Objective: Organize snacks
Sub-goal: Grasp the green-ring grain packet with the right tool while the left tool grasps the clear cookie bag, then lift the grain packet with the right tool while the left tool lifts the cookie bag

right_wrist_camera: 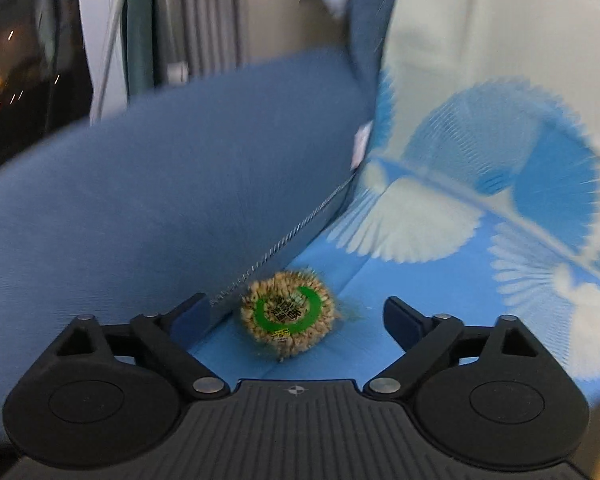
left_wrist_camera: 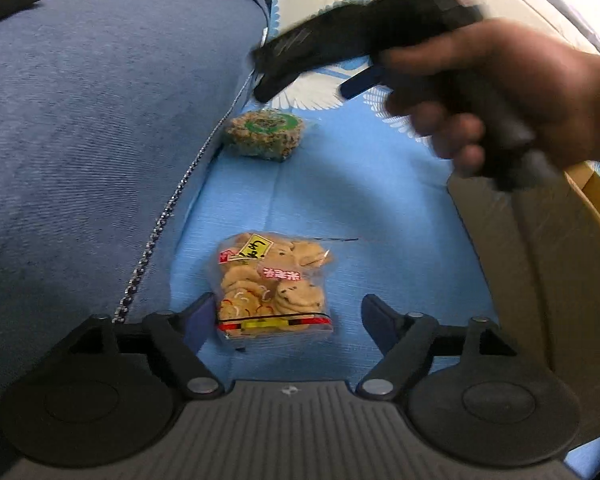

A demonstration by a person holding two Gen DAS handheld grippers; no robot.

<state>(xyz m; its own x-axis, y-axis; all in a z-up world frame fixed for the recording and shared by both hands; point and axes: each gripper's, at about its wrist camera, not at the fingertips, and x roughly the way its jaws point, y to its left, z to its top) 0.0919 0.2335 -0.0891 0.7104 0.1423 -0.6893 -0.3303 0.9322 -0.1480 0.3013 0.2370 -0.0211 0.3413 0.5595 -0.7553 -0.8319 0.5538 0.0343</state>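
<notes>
Surface: light-blue cloth [left_wrist_camera: 380, 208] printed with pale fan shapes, spread flat. On it, near: one clear bag of rice crackers [left_wrist_camera: 274, 284], yellow and red labels. Farther back: one round puffed-grain cake [left_wrist_camera: 265, 133] with a green ring label, lying close against the zipped edge of a dark-blue cushion [left_wrist_camera: 100, 120] at left. At right, a cardboard box [left_wrist_camera: 540, 260] rested on the cloth.

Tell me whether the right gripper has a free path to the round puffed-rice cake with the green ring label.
Probably yes: the right gripper is open, the round puffed-rice cake lies between its fingers on the light blue cloth, nothing between them.
</notes>
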